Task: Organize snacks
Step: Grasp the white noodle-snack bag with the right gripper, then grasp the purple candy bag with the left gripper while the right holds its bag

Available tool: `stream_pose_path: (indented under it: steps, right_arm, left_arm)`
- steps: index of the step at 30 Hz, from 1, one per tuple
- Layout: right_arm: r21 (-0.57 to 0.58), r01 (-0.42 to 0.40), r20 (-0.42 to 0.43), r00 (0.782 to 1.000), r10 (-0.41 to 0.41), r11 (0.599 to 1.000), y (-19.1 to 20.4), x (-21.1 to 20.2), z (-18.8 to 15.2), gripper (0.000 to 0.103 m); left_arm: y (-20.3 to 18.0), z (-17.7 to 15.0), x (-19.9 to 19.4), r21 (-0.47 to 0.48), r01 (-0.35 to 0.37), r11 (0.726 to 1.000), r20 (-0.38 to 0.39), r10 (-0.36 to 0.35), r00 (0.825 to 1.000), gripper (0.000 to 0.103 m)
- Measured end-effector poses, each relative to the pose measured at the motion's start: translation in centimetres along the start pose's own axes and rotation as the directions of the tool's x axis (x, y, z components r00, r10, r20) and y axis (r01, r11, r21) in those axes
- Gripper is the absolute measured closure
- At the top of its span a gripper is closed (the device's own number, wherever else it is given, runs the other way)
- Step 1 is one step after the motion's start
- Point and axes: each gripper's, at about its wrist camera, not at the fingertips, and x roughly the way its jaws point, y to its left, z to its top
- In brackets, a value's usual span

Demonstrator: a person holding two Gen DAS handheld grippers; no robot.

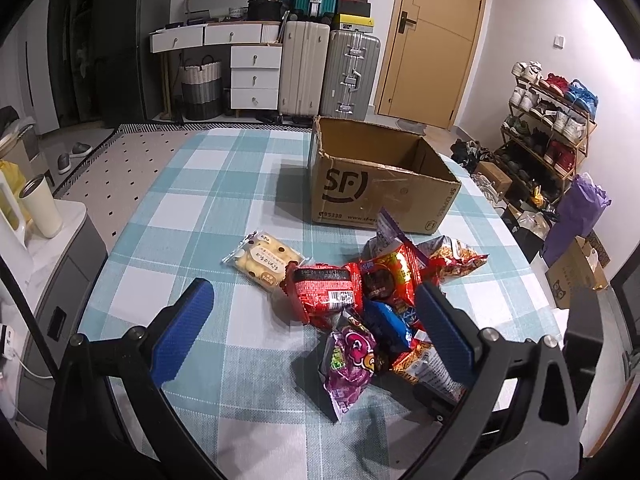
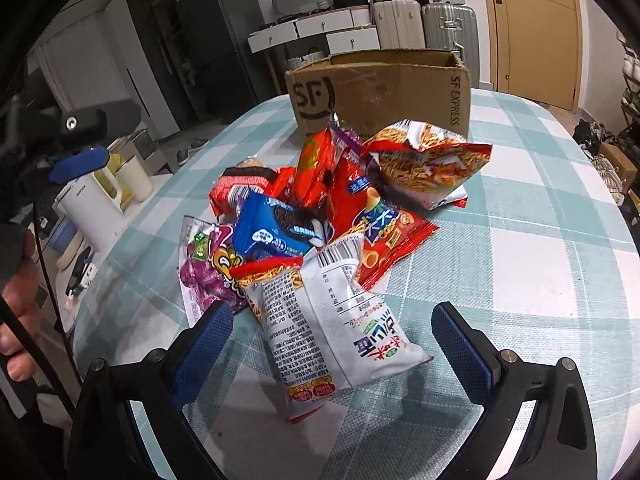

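Left gripper (image 1: pixel 314 322): your jaws stand wide apart and hold nothing; the red noodle pack (image 1: pixel 326 290) and the purple candy bag (image 1: pixel 352 364) sit between the blue pads.
Right gripper (image 2: pixel 332 346): wide too, empty, with the white noodle-snack bag (image 2: pixel 332 328) lying between its fingers on the checked tablecloth (image 2: pixel 520 264).
Snack pile: heaped at your 12 o'clock in the right wrist view, the blue cookie pack (image 2: pixel 276 232) on top.
Bread packet (image 1: pixel 262 260): at 11 o'clock of the left gripper, just beside the pile.
Box (image 1: pixel 376 184): open cardboard, beyond the pile at 12 o'clock.
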Motion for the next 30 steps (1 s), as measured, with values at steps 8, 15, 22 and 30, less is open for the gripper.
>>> stream_pose_path:
  steps: [8, 15, 22, 30]
  right_arm:
    - [-0.003, 0.002, -0.026, 1.0, -0.002, 1.0, 0.2, 0.8, -0.2, 0.03]
    - [0.044, -0.052, -0.01, 0.999, 0.052, 0.998, -0.4, 0.5, -0.5, 0.053]
    - [0.051, -0.056, -0.003, 0.998, 0.057, 0.997, -0.6, 0.1, -0.6, 0.053]
    - [0.054, -0.052, 0.019, 0.998, 0.051, 0.997, -0.9, -0.8, -0.5, 0.053]
  left_arm:
    - [0.8, -0.3, 0.2, -0.012, -0.014, 1.0, -0.008, 0.014, 1.0, 0.003]
    - [1.8, -0.6, 0.6, -0.038, -0.018, 0.999, -0.024, 0.017, 1.0, 0.003]
    - [2.1, -0.6, 0.7, -0.046, -0.021, 0.999, -0.027, 0.02, 0.999, 0.003]
    - [2.3, -0.9, 1.1, -0.057, -0.006, 0.998, -0.047, 0.003, 0.999, 0.003]
